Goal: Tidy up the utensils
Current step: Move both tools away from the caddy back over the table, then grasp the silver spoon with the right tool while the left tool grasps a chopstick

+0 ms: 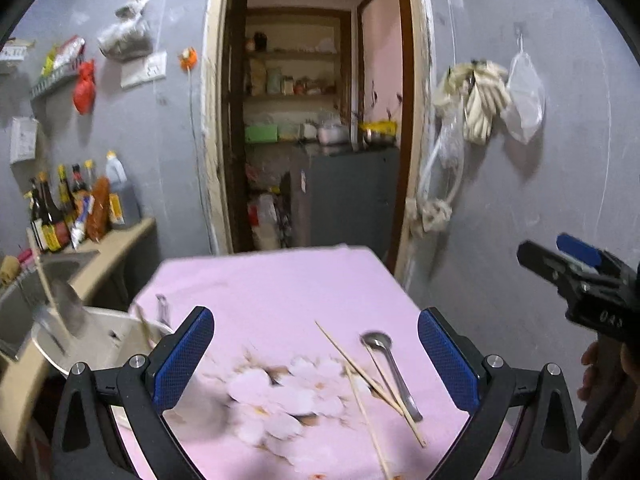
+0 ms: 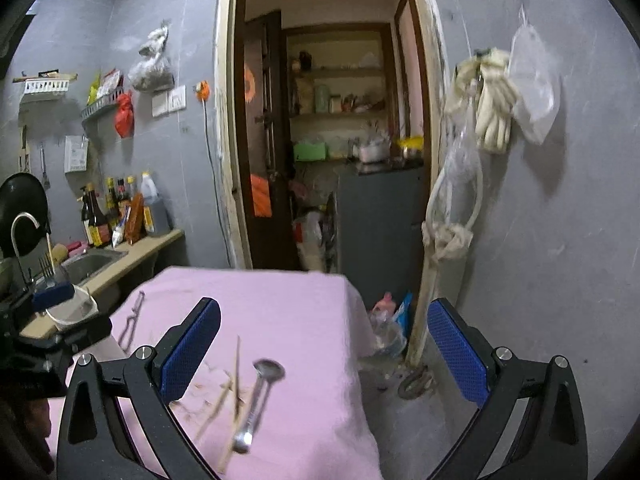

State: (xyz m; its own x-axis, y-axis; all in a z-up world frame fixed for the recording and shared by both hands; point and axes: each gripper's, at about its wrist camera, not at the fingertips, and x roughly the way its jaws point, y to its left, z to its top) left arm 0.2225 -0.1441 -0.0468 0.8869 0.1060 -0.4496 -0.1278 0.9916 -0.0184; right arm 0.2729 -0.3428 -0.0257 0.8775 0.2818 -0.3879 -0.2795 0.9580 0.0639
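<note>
Utensils: spoon point(image 1: 390, 368) and a loose bunch of chopsticks point(image 1: 372, 384) lie crossed on the pink tablecloth point(image 1: 280, 288), between our two grippers; tongs-like tool point(image 2: 132, 320) lies apart, near the cloth's far-left edge. White container point(image 1: 104, 340) with a few utensils already in it sits just off the table's left side, by the sink point(image 2: 96, 262) — we judge that's the drop target.

Left gripper point(image 1: 316, 360): fingers spread wide, nothing held. Right gripper point(image 2: 324, 354): same, released and empty, hovering above the table's right edge.

Risks as we see them:
- Chopsticks overlap the spoon handle; pinching one likely drags or flips the others.
- Thin sticks flat on soft cloth — pads may bunch fabric and slip off.
- Spoon sits close to the right edge; a nudge could send it to the floor.
- Both views are motion-blurred, so exact stick count is unclear.
</note>
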